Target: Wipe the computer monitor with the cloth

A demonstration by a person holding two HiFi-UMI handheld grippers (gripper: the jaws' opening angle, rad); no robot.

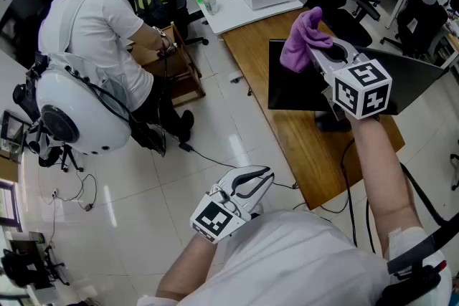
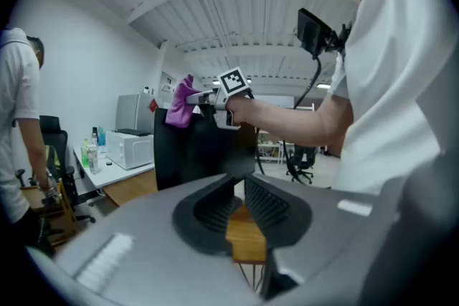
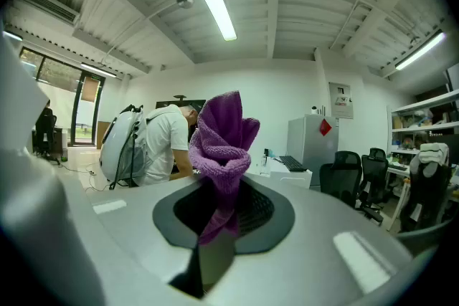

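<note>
Hanging bunched from the clenched jaws of the right gripper (image 1: 320, 50), the purple cloth (image 1: 301, 38) sits just above the top edge of the monitor (image 1: 294, 89) on the bench (image 1: 251, 46), while the left gripper (image 1: 262, 179), jaws together and empty, waits well apart.

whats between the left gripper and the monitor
In the head view, white floor crossed by a black cable, then the edge of the wooden desk, lie between the left gripper and the monitor.
</note>
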